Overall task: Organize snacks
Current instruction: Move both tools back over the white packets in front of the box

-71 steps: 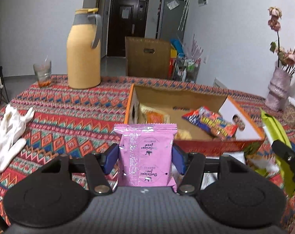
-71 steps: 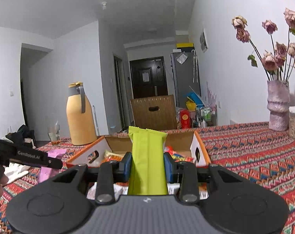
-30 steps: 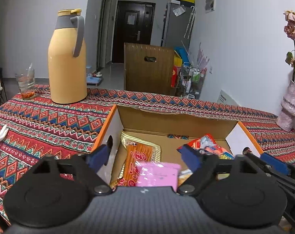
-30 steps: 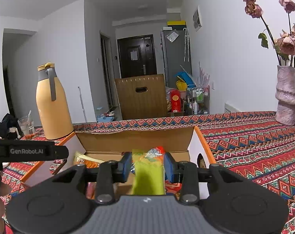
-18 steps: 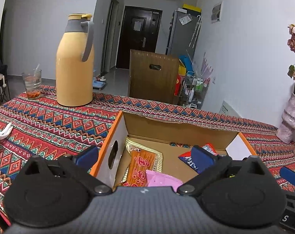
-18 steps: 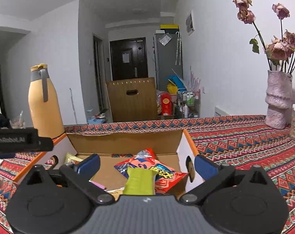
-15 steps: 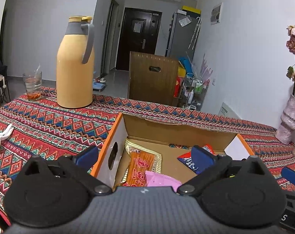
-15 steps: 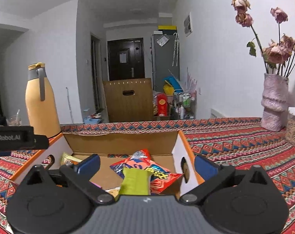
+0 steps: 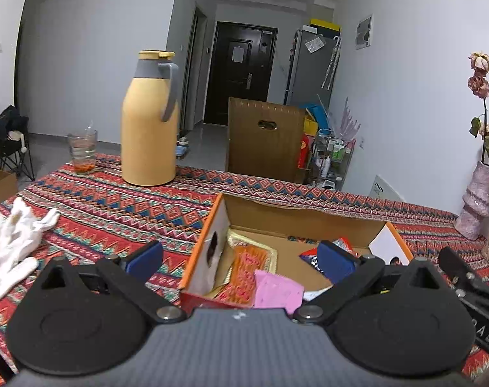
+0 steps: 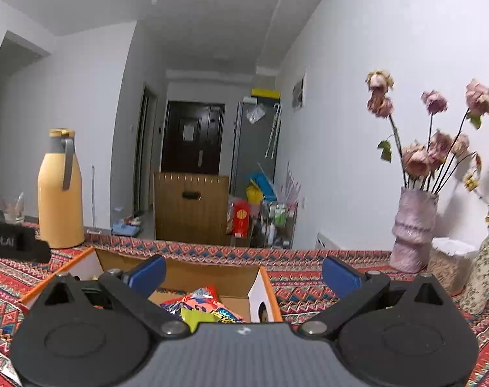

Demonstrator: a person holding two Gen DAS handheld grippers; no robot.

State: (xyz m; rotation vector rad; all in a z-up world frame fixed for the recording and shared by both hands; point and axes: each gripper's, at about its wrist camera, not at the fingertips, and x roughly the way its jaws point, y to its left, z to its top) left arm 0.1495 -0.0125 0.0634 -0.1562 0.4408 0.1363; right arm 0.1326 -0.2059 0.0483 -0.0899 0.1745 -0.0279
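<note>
An open cardboard box [image 9: 296,213] with orange rims sits on the patterned tablecloth. Inside lie a pink packet [image 9: 278,293], an orange-red snack pack [image 9: 244,271] and a colourful bag [image 9: 312,256]. My left gripper [image 9: 241,259] hangs open above the box's near left corner, with nothing between its blue pads. In the right wrist view the box [image 10: 192,274] holds a lime-green packet [image 10: 196,317] lying against a red and blue bag [image 10: 202,300]. My right gripper [image 10: 244,272] is open wide above the box's right side, holding nothing.
A yellow thermos jug [image 9: 149,122] and a glass [image 9: 82,151] stand at the far left of the table. White gloves [image 9: 10,245] lie at the left. A pink vase of dried roses [image 10: 413,232] and a second vase [image 10: 481,274] stand right.
Both grippers let go: the pink packet and the green packet dropped into the box, the jaws spread wide, and both grippers drew back and rose.
</note>
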